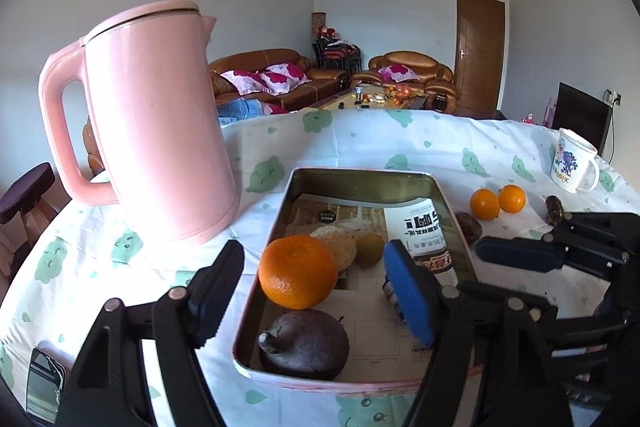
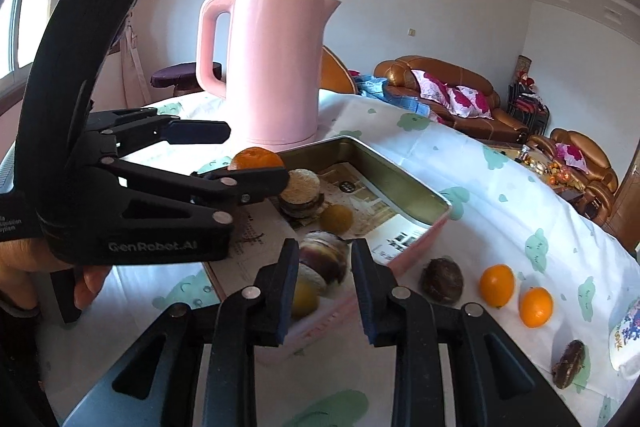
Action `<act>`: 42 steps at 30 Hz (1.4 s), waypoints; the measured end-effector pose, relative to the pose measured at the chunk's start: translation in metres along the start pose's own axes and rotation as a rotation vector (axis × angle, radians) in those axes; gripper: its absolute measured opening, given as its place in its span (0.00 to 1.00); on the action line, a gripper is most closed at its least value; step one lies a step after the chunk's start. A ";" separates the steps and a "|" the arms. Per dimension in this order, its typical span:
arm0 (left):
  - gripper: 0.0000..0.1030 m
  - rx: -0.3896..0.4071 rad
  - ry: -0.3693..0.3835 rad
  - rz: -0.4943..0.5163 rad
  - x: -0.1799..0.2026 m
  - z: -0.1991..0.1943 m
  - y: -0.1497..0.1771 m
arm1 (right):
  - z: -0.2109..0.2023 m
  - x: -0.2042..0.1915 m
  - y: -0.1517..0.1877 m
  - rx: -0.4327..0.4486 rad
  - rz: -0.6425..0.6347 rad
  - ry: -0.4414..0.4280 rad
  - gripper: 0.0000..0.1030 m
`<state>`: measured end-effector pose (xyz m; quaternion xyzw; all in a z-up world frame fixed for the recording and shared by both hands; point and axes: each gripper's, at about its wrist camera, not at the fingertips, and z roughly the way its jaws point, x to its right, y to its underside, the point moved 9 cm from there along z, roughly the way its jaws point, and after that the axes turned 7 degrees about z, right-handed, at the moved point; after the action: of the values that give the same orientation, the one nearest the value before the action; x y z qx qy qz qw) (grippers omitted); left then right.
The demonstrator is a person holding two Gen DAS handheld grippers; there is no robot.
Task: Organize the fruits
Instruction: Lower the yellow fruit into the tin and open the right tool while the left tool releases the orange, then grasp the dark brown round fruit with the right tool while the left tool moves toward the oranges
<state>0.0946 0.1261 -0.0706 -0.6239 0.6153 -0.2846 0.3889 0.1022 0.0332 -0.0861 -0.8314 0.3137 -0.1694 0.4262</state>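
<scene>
My left gripper (image 1: 314, 247) is open, and an orange (image 1: 298, 271) lies between its fingers at the left rim of the metal tray (image 1: 360, 171), with a gap on each side. The tray also holds a dark purple fruit (image 1: 304, 343), a pale round piece (image 1: 336, 243) and a small greenish fruit (image 1: 370, 247). In the right wrist view my right gripper (image 2: 325, 247) is shut on a blurred dark purple-and-white fruit (image 2: 324, 263) over the tray's near corner. A hand carries the left gripper (image 2: 256, 157) at that view's left.
A tall pink kettle (image 1: 160, 131) stands close to the left of the tray. Right of the tray, on the patterned cloth, lie two small oranges (image 1: 485, 203), a brown fruit (image 2: 442, 281), another dark fruit (image 2: 570, 369) and a printed mug (image 1: 574, 167).
</scene>
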 end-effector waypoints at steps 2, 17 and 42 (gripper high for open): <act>0.75 0.002 0.006 -0.001 0.003 -0.001 -0.002 | -0.010 0.019 0.003 0.005 0.013 0.031 0.29; 0.89 -0.001 -0.009 0.016 0.019 0.011 -0.021 | 0.033 0.083 0.006 -0.111 0.026 0.136 0.29; 0.92 -0.008 0.092 0.077 0.094 0.024 -0.054 | -0.002 0.161 0.007 -0.070 0.252 0.272 0.38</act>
<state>0.1519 0.0332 -0.0503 -0.5877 0.6572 -0.2953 0.3682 0.2190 -0.0785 -0.0889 -0.7692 0.4760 -0.2146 0.3684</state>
